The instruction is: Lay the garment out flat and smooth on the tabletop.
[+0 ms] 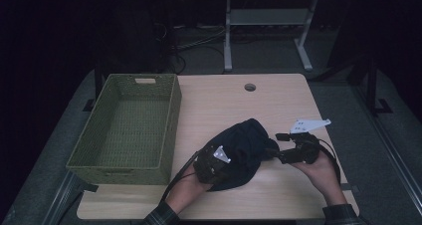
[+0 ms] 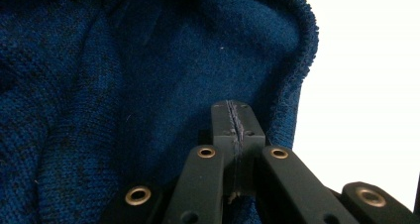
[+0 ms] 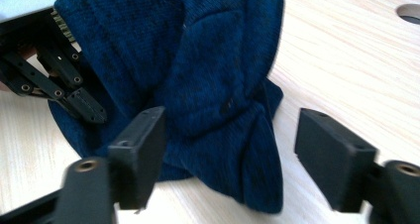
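The left claw [image 1: 215,163] is clamped on the blue knit beanie [image 1: 244,145] at the tabletop's [image 1: 278,100] five o'clock — the right claw [image 1: 284,153] gapes beside it, likely pinching next — woven basket [image 1: 124,123] waits at nine.

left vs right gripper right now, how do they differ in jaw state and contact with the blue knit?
The left gripper has its jaws pressed together, apparently pinching the blue knit garment near its edge; the right gripper has its jaws spread wide with the garment's corner between them, not clamped. In the high view, the left gripper sits at the garment's near-left side, the right gripper at its right edge. Both are hand-held over the table.
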